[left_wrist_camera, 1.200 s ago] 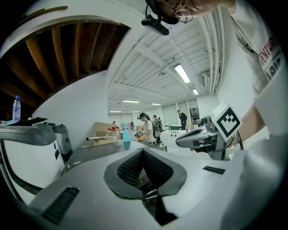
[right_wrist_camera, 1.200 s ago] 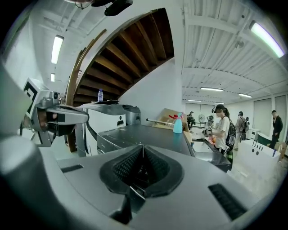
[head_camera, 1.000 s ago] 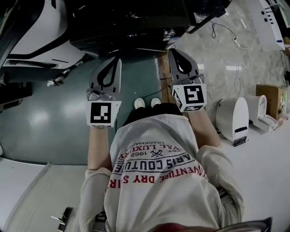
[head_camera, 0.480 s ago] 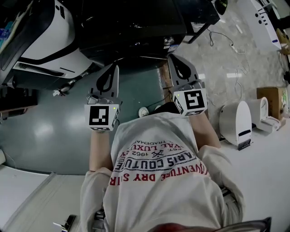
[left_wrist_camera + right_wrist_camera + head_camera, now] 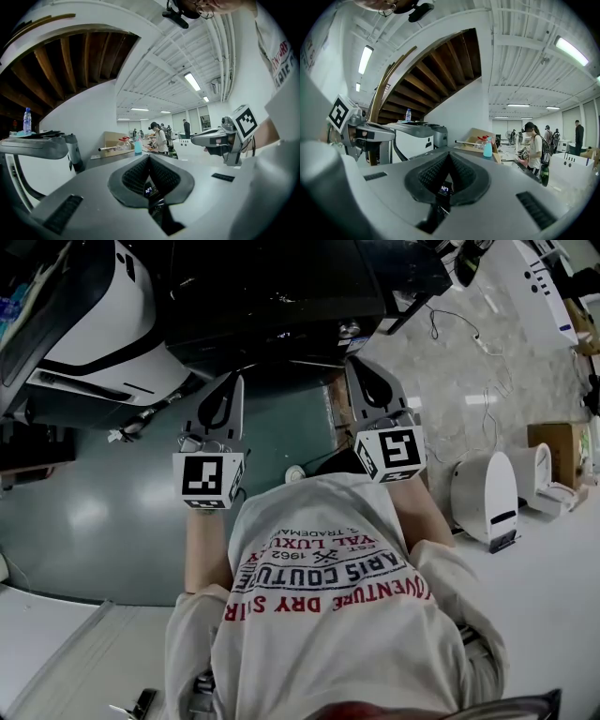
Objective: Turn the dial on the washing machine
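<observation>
At the left of the head view, more of a white appliance [image 5: 94, 324] is shown than a second ago, so an approach is judged under way. It is taken for the washing machine, though no dial can be made out in any view and the turn is not yet begun. The left gripper [image 5: 232, 382] and the right gripper [image 5: 362, 362] are held side by side before a dark unit [image 5: 281, 296], each with jaws pressed together on nothing. At the far right a cardboard box [image 5: 553, 451] is seen, its contents hidden.
</observation>
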The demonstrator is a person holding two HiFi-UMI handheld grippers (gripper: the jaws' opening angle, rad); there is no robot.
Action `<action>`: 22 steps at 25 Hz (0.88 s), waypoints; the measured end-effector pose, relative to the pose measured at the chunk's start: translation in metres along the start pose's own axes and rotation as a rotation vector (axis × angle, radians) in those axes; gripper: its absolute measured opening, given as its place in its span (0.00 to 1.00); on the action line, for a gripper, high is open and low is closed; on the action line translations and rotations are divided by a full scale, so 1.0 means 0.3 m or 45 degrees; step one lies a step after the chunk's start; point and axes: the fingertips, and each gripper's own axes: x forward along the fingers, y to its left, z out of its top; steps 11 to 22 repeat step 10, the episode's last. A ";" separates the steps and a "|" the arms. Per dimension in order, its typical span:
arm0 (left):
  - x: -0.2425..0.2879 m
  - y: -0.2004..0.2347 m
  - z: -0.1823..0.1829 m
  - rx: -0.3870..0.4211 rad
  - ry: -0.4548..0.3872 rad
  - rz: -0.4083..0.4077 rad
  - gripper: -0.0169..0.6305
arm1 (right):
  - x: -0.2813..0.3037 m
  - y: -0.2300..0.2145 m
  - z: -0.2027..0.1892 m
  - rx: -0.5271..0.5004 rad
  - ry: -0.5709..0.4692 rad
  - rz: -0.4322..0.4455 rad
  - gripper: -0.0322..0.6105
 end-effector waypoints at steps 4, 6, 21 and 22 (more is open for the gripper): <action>0.006 0.009 -0.003 0.006 0.012 -0.008 0.05 | 0.009 0.006 0.003 0.017 -0.001 0.012 0.09; 0.013 0.019 -0.007 0.010 0.018 -0.006 0.05 | 0.019 0.005 0.005 0.022 -0.002 0.013 0.09; 0.021 0.035 -0.023 0.003 0.030 -0.001 0.05 | 0.036 0.012 -0.008 0.030 0.006 0.017 0.09; 0.021 0.035 -0.023 0.003 0.030 -0.001 0.05 | 0.036 0.012 -0.008 0.030 0.006 0.017 0.09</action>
